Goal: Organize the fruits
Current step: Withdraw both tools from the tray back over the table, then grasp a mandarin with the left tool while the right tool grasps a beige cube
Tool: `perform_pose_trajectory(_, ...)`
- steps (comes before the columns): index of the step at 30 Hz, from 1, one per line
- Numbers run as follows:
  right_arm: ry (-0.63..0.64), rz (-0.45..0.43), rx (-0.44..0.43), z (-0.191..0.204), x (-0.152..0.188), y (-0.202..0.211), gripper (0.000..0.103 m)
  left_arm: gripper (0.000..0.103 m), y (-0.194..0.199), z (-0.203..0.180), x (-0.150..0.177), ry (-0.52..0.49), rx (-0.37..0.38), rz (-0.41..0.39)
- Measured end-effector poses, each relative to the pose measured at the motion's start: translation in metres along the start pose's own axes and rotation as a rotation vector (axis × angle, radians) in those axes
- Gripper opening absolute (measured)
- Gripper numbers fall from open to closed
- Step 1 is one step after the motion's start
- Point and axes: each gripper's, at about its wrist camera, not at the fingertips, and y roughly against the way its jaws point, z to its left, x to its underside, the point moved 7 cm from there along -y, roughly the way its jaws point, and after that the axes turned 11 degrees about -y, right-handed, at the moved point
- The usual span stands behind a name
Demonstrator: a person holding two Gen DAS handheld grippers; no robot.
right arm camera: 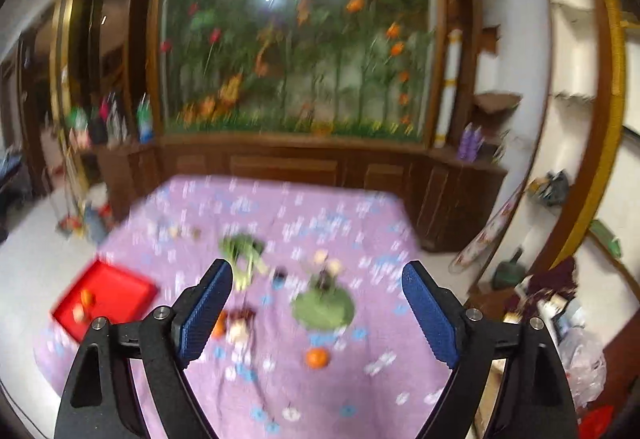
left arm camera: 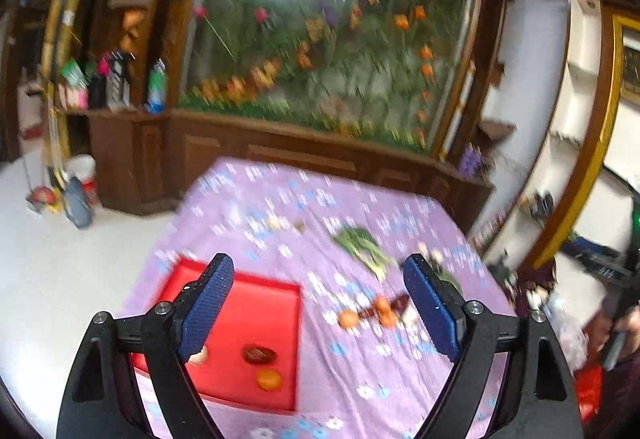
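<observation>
A red tray [left arm camera: 256, 303] lies at the near left of a purple flowered table [left arm camera: 288, 215]. It holds an orange [left arm camera: 268, 379], a dark red fruit [left arm camera: 259, 355] and a pale fruit [left arm camera: 199, 356]. Several oranges [left arm camera: 348, 318] and dark fruits lie loose right of the tray. My left gripper [left arm camera: 318, 305] is open and empty, high above the tray's right edge. In the right wrist view the tray [right arm camera: 116, 291] is at the left, and an orange [right arm camera: 317, 357] lies between the open, empty fingers of my right gripper [right arm camera: 316, 313]. Both views are blurred.
Leafy greens [left arm camera: 360, 243] [right arm camera: 244, 251] and a green plate-like thing [right arm camera: 324, 309] with small items lie mid-table. A wooden cabinet [left arm camera: 280, 155] with a flower mural stands behind the table. White floor is to the left, shelves and clutter to the right.
</observation>
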Motion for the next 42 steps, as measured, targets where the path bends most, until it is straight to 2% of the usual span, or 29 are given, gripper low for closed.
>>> perform_pose_trajectory(6,-0.016,0.274,-0.132,0.022,0.096,-0.120,0.090,0.086,-0.090,-0.027,0.051,-0.008,0.052,0.174)
perform_pose_trajectory(10,-0.051,0.390,-0.182,0.033,0.141,-0.179,0.079,0.086,-0.143,-0.030,0.078,0.009,0.075,0.274)
perform_pose_trajectory(12,-0.069,0.437,-0.210,0.042,0.158,-0.204,0.069,0.086,-0.170,-0.032,0.091,0.006,0.076,0.322)
perform_pose_trajectory(13,-0.074,0.451,-0.215,0.046,0.165,-0.217,0.067,0.086,-0.178,-0.033,0.095,0.006,0.076,0.334)
perform_pose_trajectory(16,-0.090,0.450,-0.216,0.053,0.177,-0.237,0.064,0.074,-0.201,-0.042,0.103,-0.029,0.082,0.361)
perform_pose_trajectory(18,-0.103,0.448,-0.217,0.054,0.180,-0.245,0.062,0.062,-0.215,-0.050,0.107,-0.073,0.090,0.377)
perform_pose_trajectory(21,-0.105,0.434,-0.205,0.053,0.183,-0.254,0.061,0.051,-0.236,-0.068,0.117,-0.155,0.104,0.400)
perform_pose_trajectory(23,-0.096,0.431,-0.193,0.053,0.184,-0.259,0.058,0.050,-0.249,-0.075,0.124,-0.205,0.087,0.419)
perform_pose_trajectory(27,-0.100,0.440,-0.219,0.056,0.186,-0.267,0.057,0.050,-0.269,-0.075,0.132,-0.220,0.069,0.463)
perform_pose_trajectory(31,-0.065,0.437,-0.206,0.063,0.187,-0.272,0.056,0.050,-0.277,-0.076,0.140,-0.196,0.109,0.488)
perform_pose_trajectory(34,-0.051,0.433,-0.203,0.067,0.187,-0.276,0.052,0.049,-0.280,-0.084,0.147,-0.247,0.095,0.496)
perform_pose_trajectory(35,-0.046,0.429,-0.201,0.069,0.186,-0.277,0.048,0.044,-0.281,-0.087,0.148,-0.272,0.086,0.492)
perform_pose_trajectory(36,-0.045,0.429,-0.206,0.071,0.186,-0.278,0.042,0.035,-0.281,-0.090,0.148,-0.287,0.084,0.486)
perform_pose_trajectory(37,-0.045,0.430,-0.212,0.072,0.186,-0.277,0.037,0.033,-0.280,-0.092,0.148,-0.287,0.093,0.482)
perform_pose_trajectory(42,-0.037,0.415,-0.211,0.074,0.185,-0.271,0.035,0.032,-0.274,-0.089,0.147,-0.236,0.102,0.474)
